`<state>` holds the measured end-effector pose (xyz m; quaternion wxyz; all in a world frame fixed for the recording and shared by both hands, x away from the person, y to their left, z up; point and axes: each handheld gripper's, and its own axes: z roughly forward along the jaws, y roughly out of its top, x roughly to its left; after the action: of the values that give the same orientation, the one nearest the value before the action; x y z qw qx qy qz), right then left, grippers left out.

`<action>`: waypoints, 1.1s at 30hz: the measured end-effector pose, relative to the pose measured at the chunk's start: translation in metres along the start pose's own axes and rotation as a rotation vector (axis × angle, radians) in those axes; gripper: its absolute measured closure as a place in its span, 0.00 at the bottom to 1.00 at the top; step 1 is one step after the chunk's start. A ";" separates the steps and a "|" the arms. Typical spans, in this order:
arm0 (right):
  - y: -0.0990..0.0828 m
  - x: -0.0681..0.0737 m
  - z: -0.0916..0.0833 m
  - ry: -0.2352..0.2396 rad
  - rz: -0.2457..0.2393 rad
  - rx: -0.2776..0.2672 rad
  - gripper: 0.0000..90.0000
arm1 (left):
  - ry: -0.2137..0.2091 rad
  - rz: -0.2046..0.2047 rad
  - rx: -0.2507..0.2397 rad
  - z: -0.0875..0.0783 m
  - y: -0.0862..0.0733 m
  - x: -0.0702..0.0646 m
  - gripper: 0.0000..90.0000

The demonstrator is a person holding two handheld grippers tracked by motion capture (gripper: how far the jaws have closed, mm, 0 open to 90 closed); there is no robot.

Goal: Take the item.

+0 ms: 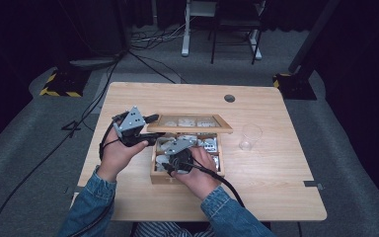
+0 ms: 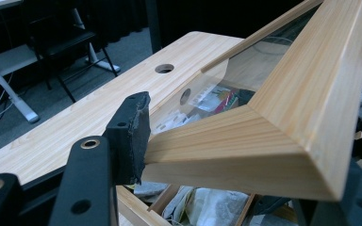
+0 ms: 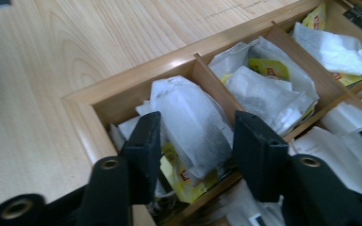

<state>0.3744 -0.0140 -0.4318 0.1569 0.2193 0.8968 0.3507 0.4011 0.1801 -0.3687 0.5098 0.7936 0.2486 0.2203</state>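
Right gripper view: my right tongs (image 3: pixel 195 155) spread wide, straddling white tea bag (image 3: pixel 191 117) in corner compartment of wooden box (image 3: pixel 82 117), nothing pinched yet. Risk: closing now could catch loose bags beneath, or far jaw snags divider. Left tongs (image 1: pixel 150 129) hold glass-paned lid (image 2: pixel 283 127) by its corner, frame centre in high view; thin edge grip, so slip = lid drops on right hand (image 1: pixel 197 173). Box mid-counter (image 1: pixel 276 187), cup (image 1: pixel 249 137) right of it. Both forearms enter from bottom, right wrist angled down into box.
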 end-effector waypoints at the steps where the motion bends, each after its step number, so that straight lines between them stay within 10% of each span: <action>1: 0.001 0.000 0.000 -0.004 0.001 -0.002 0.64 | 0.000 0.000 -0.001 0.000 0.000 0.000 0.51; 14: 0.006 -0.003 -0.004 -0.023 -0.054 -0.006 0.99 | -0.006 -0.003 0.002 0.001 -0.001 0.000 0.50; 33: 0.006 -0.002 -0.043 -0.020 -0.018 -0.113 1.00 | -0.008 -0.006 0.002 0.002 0.000 0.001 0.50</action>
<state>0.3592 -0.0351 -0.3976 0.1812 0.2053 0.8759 0.3972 0.4026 0.1796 -0.3697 0.5104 0.7943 0.2492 0.2154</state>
